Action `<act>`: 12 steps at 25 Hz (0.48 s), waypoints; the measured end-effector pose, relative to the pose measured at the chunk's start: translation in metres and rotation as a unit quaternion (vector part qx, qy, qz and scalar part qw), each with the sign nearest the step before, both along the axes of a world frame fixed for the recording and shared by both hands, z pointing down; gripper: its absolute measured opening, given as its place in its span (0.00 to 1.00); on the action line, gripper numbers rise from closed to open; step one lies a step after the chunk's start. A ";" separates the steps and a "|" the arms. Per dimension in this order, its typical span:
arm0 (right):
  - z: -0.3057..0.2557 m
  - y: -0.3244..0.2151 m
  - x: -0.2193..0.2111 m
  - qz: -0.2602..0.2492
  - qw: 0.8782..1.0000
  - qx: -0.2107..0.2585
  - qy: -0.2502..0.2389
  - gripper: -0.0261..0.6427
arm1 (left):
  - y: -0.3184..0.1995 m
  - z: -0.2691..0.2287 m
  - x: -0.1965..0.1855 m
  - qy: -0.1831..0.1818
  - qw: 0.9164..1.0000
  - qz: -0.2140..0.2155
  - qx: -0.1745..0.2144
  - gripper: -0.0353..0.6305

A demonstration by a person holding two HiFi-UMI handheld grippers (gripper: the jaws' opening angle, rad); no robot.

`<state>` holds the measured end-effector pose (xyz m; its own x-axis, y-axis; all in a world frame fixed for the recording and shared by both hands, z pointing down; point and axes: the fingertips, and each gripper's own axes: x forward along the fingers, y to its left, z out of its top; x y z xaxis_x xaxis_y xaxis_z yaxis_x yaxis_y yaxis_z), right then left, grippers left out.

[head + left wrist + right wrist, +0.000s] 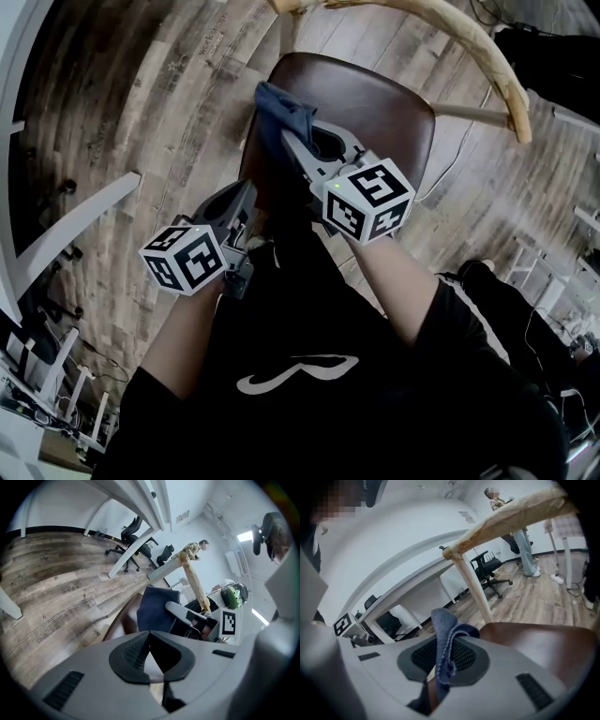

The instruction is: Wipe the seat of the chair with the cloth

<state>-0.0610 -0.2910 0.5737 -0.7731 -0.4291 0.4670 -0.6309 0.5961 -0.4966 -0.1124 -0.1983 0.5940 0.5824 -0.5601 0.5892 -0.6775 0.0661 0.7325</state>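
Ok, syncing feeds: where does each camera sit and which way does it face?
Head view: on the head, steeply down onto the seat; shows both forearms, the left gripper, and the right gripper holding the cloth.
Left gripper view: on the left gripper, along its shut, empty jaws toward the cloth and right gripper.
Right gripper view: on the right gripper, along jaws shut on the cloth, across the seat.
Shared: all three show the cloth.

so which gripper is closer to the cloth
Right. The right gripper has the cloth clamped in its jaws over the seat; the left gripper is back at the seat's near edge, off the cloth.
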 end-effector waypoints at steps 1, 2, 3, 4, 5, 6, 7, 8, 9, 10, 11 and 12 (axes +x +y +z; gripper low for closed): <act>0.004 0.001 -0.006 0.002 1.000 -0.012 -0.007 0.12 | 0.003 0.002 -0.003 -0.001 1.000 -0.003 -0.003 0.07; 0.009 0.002 -0.011 0.007 1.000 -0.025 -0.013 0.12 | 0.007 0.004 -0.007 -0.002 1.000 -0.005 -0.006 0.07; 0.015 0.002 -0.014 0.014 0.999 -0.038 -0.018 0.12 | 0.010 0.006 -0.010 -0.002 1.000 -0.006 -0.009 0.07; 0.021 0.003 -0.016 0.019 0.998 -0.050 -0.020 0.12 | 0.013 0.008 -0.012 -0.002 1.000 -0.007 -0.011 0.07; 0.028 0.003 -0.018 0.021 0.998 -0.060 -0.019 0.12 | 0.016 0.010 -0.014 -0.002 1.000 -0.007 -0.013 0.07; 0.035 0.004 -0.019 0.021 0.998 -0.066 -0.012 0.12 | 0.018 0.012 -0.016 -0.002 1.000 -0.008 -0.015 0.07; 0.044 0.005 -0.019 0.018 0.998 -0.067 0.000 0.12 | 0.019 0.015 -0.017 -0.002 1.000 -0.011 -0.016 0.07; 0.052 0.006 -0.018 0.013 0.998 -0.062 0.017 0.12 | 0.021 0.017 -0.018 -0.001 1.000 -0.014 -0.017 0.07; 0.060 0.007 -0.017 0.006 0.998 -0.054 0.036 0.12 | 0.022 0.018 -0.018 -0.001 1.000 -0.017 -0.018 0.07; 0.066 0.008 -0.016 -0.002 0.997 -0.045 0.055 0.12 | 0.023 0.019 -0.019 0.000 1.000 -0.019 -0.018 0.07; 0.070 0.008 -0.016 -0.009 0.997 -0.037 0.071 0.12 | 0.023 0.018 -0.020 0.002 1.000 -0.020 -0.018 0.07; 0.073 0.009 -0.016 -0.013 0.996 -0.032 0.084 0.12 | 0.023 0.017 -0.021 0.003 1.000 -0.020 -0.017 0.07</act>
<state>-0.0767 -0.2825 0.6464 -0.6924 -0.3742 0.6169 -0.6927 0.5838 -0.4234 -0.1333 -0.1754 0.6109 0.5630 -0.5629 0.6052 -0.6698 0.1181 0.7331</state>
